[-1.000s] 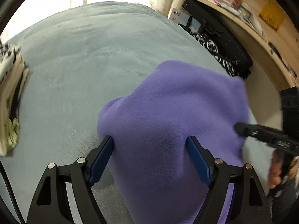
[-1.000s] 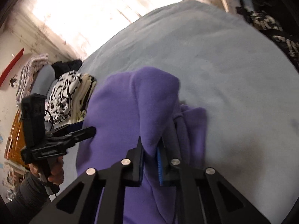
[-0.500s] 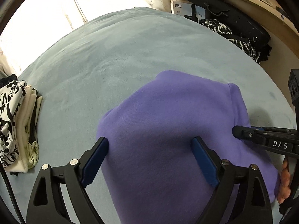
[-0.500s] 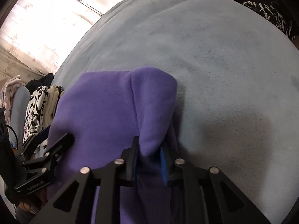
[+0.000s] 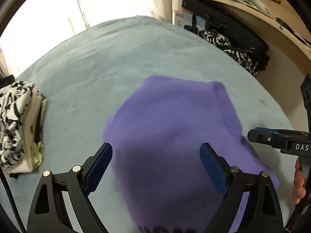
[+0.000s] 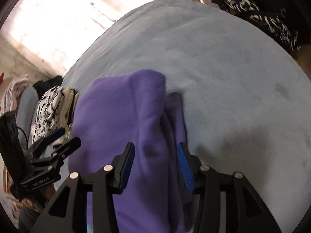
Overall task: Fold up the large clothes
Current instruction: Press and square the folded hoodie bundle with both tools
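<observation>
Centrally, one grey-blue blanket-covered bed (image 5: 93,62) fills both views, carrying one folded purple fleece garment (image 5: 175,128) at lower centre and one stack of folded patterned clothes (image 5: 17,124) at the left edge. Two grippers: the left gripper (image 5: 155,167) gapes wide over the fleece; the right gripper (image 6: 155,163) stands partly open astride its ridge.
</observation>
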`<move>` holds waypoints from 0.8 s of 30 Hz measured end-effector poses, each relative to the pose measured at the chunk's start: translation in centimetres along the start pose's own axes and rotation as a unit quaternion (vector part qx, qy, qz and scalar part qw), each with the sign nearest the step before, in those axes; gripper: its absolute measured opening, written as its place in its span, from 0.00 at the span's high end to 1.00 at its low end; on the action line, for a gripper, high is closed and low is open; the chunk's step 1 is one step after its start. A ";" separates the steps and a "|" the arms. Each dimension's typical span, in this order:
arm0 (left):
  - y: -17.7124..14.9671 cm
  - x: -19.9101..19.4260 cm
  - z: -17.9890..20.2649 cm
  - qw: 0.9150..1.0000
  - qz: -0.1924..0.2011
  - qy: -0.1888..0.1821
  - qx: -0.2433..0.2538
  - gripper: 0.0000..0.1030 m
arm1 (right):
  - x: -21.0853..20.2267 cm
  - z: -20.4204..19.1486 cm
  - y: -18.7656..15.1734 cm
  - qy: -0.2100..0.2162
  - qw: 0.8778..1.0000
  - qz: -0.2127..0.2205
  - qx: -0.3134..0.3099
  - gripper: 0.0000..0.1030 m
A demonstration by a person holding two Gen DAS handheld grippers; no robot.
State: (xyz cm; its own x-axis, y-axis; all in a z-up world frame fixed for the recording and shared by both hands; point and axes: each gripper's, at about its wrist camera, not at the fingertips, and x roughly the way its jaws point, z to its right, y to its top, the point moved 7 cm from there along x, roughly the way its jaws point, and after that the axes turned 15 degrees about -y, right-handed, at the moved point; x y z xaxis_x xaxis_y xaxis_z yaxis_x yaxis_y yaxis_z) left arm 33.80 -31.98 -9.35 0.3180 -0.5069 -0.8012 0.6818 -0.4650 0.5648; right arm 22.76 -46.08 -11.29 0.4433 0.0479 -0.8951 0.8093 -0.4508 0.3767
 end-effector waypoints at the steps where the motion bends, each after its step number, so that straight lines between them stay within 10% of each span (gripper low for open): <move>1: -0.3 -0.6 0.2 1.000 0.002 -0.003 -0.001 0.13 | -0.5 -0.3 -0.4 0.002 1.000 -0.003 -0.008 0.55; 10: -7.0 -4.0 0.8 0.997 -0.004 -0.054 -0.055 0.13 | -0.6 0.2 -5.3 -0.023 0.998 -0.027 -0.057 0.56; 17: -12.3 -2.6 1.1 0.992 -0.040 -0.076 -0.090 0.13 | -0.5 1.1 -8.6 -0.048 0.996 -0.044 -0.061 0.85; 24: -14.7 -1.3 -0.3 0.985 -0.047 -0.104 -0.127 0.10 | 1.1 1.9 -11.0 -0.038 0.996 -0.069 -0.033 0.88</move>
State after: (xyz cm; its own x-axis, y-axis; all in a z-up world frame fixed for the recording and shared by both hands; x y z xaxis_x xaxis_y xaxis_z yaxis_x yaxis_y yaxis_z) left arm 23.52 -24.29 -16.71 0.1218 -0.6211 -0.7742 0.8532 -0.3330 0.4015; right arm 13.61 -42.77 -16.82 0.2978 0.0368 -0.9539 0.8852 -0.3848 0.2615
